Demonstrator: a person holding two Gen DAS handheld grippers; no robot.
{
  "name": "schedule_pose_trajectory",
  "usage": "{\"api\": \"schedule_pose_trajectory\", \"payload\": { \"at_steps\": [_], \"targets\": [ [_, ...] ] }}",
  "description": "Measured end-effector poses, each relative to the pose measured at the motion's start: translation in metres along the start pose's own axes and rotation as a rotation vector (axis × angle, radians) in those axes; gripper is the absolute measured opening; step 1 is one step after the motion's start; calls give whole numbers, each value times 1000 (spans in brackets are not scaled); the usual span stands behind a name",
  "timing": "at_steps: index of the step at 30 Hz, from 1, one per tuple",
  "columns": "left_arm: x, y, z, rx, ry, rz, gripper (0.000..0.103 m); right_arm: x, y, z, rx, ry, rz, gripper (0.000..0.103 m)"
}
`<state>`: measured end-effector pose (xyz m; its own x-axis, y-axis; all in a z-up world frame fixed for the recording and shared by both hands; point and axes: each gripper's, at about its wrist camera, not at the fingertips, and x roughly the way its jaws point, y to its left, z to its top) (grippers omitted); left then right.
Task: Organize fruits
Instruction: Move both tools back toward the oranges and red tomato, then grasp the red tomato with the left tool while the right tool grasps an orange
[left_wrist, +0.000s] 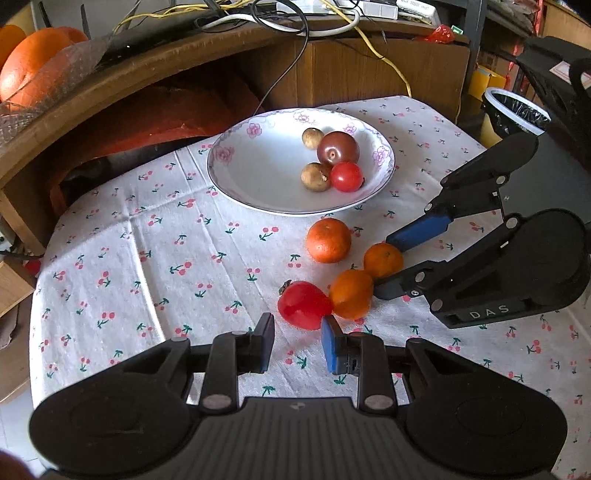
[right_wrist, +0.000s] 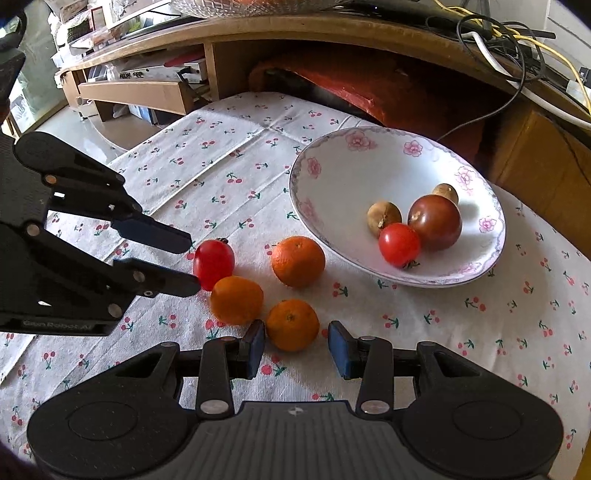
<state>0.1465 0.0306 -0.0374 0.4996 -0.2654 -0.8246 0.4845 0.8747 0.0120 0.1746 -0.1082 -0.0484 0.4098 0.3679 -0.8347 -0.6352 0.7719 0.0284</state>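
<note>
Open right tongs (right_wrist: 296, 350) flank mandarin (right_wrist: 292, 325) — bowl (right_wrist: 332, 177) holds tomatoes.

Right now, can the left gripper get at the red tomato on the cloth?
Probably yes. The left gripper is open with the red tomato just ahead of its fingertips, though an orange touches the tomato's far side.

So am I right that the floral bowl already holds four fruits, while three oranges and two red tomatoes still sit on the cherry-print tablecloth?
Nearly: only one red tomato is on the cherry-print tablecloth, touching one of the three oranges. The second red tomato is already in the floral bowl, among its four fruits. The right wrist view shows this clearly.
</note>
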Motion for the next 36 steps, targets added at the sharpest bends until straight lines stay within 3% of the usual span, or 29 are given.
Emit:
{"api": "schedule_pose_trajectory", "payload": {
  "at_steps": [7, 11, 26, 32, 36],
  "targets": [
    [5, 2, 7, -13, -20, -14, 37, 0, -1, -1, 2, -4, 15, 33],
    [5, 4, 8, -14, -26, -26, 38, -2, -4, -1, 12, 0, 31, 26],
    [4, 0, 13, 125, -23, -48, 41, -4, -2, -2, 5, 12, 35, 25],
    [8, 4, 19, 118, -31, -56, 43, -6, -2, -3, 5, 16, 42, 25],
    [10, 12, 19, 47, -11, -97, 44, -7, -2, -3, 12, 17, 45, 25]
  ]
}}
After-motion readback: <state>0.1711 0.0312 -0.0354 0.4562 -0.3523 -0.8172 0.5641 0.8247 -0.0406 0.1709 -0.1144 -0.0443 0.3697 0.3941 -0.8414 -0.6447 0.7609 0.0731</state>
